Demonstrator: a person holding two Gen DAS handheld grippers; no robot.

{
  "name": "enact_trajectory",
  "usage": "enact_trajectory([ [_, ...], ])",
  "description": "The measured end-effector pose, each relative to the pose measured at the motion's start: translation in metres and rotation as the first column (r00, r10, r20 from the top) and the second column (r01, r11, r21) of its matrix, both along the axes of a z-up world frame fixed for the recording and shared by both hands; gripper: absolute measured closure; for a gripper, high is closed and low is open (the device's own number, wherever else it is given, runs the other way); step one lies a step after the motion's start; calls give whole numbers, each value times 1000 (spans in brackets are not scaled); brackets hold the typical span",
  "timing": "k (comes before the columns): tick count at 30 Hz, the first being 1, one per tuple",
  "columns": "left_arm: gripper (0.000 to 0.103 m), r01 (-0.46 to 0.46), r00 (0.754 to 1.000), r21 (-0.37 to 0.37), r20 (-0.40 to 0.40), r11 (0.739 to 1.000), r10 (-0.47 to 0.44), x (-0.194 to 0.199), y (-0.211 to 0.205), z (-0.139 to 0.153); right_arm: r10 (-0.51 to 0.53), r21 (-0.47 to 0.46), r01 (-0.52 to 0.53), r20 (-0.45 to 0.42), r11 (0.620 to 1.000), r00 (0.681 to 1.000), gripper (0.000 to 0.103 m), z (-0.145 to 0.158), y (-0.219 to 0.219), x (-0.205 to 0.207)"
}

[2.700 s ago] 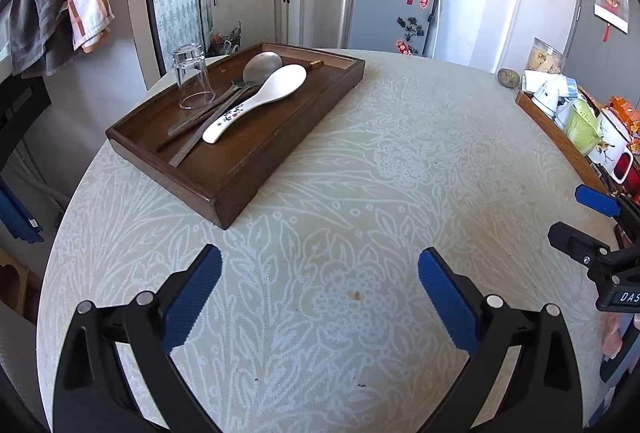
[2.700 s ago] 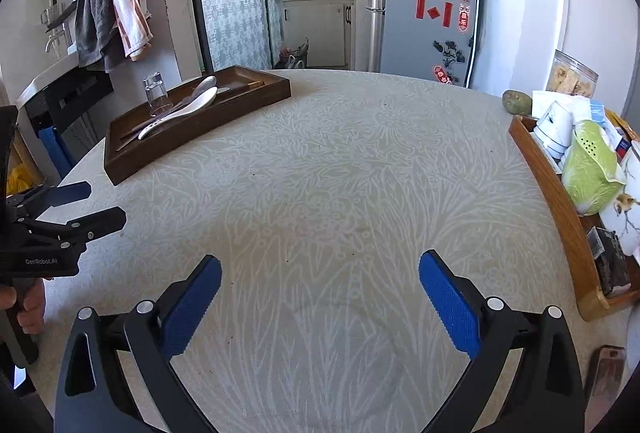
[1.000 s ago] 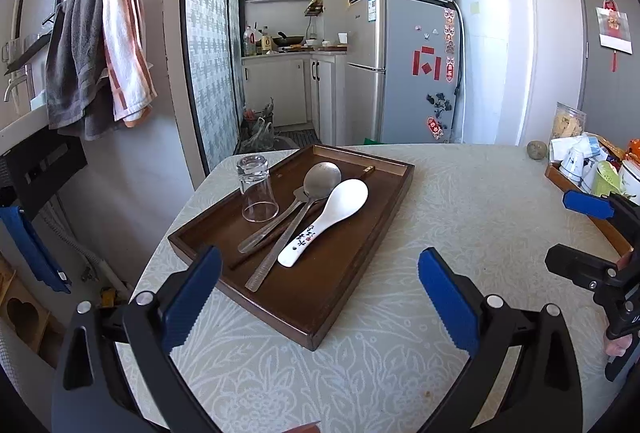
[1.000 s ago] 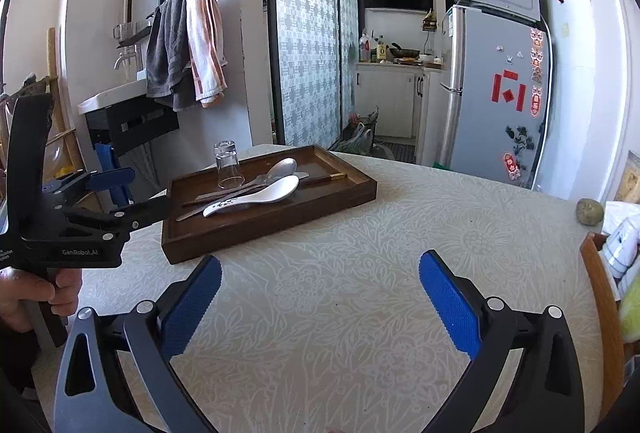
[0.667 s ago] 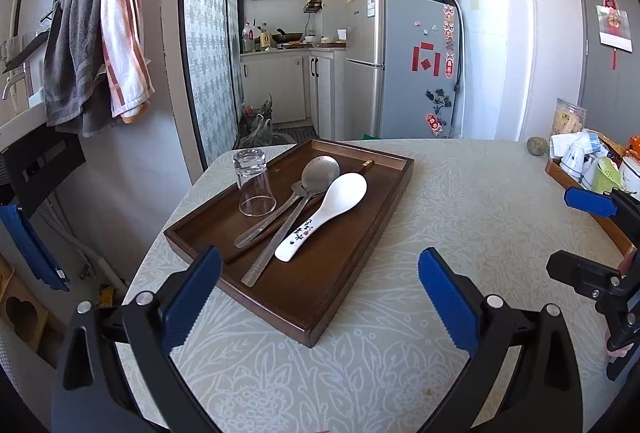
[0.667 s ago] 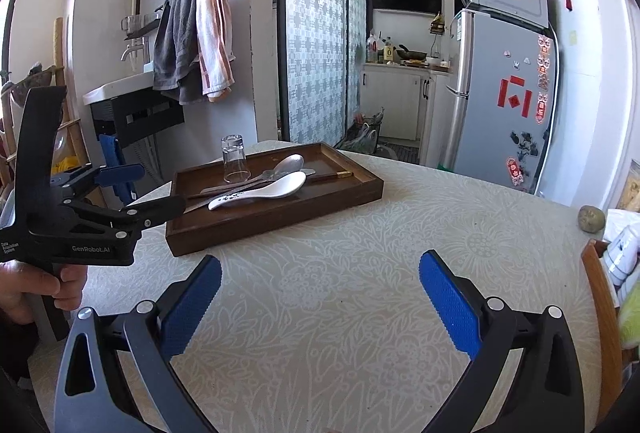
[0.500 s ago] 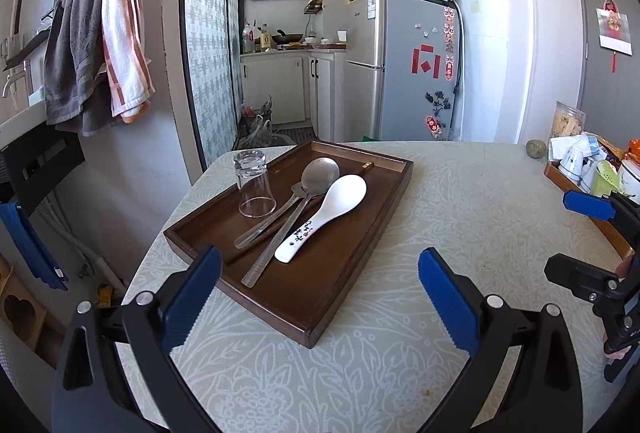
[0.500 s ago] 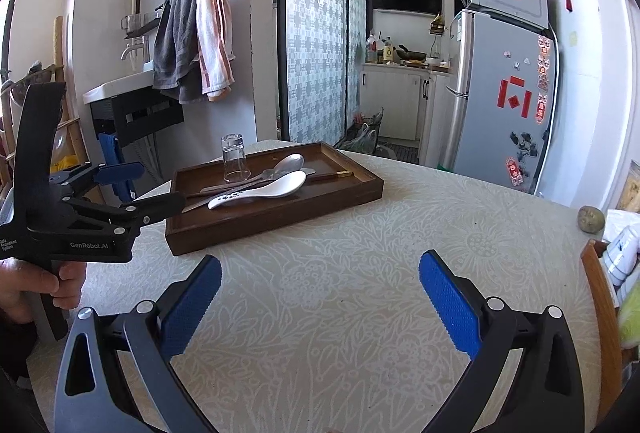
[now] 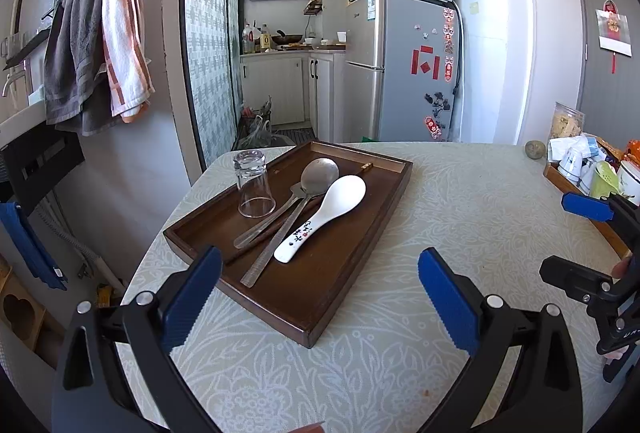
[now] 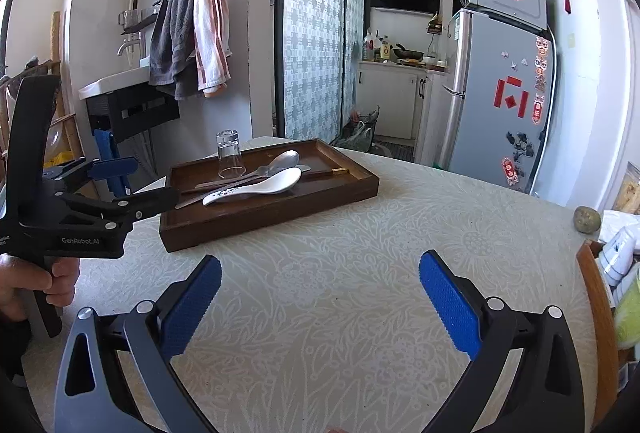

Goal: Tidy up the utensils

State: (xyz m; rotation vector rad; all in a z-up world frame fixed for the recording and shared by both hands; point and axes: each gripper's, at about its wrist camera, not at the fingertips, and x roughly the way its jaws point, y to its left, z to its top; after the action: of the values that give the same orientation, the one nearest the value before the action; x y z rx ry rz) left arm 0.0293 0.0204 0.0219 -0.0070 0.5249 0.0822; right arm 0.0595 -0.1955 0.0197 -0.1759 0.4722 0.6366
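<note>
One dark wooden tray [image 9: 352,253] sits on the patterned surface [image 9: 460,201], near its far left edge. In the tray lie one upturned clear glass [image 9: 254,185], one white ceramic spoon [image 9: 324,217] with dark markings on its handle, one large metal spoon [image 9: 308,189], and a second metal handle [image 9: 264,221] beside it whose head is partly covered. A pair of dark chopsticks [image 9: 360,168] runs under the spoons; only one gold-tipped end shows clearly. The glass stands at the tray's left side, apart from the white spoon, which overlaps the metal pieces.

The left tool [image 9: 316,289] hangs above the surface just before the tray's near corner, its two blue pads spread wide and gripping nothing. The right tool [image 10: 320,293] is likewise spread wide and bare, over open surface well to the right of the tray.

The left view shows the right tool [image 9: 592,253] at its right edge. The right view shows the left tool [image 10: 132,181] from the side, with the person's left hand [image 10: 36,281] around its grip, and a small round stone [image 10: 587,220] beside a second wooden tray [image 10: 600,305] of packets.
</note>
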Motion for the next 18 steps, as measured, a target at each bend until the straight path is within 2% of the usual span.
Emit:
enact_trajectory([
  [18,3,16,1000,-10,-8,1000,-17,0,-1,-2,-7,-8,7,2,1000,1000,3,-1,0,-1],
])
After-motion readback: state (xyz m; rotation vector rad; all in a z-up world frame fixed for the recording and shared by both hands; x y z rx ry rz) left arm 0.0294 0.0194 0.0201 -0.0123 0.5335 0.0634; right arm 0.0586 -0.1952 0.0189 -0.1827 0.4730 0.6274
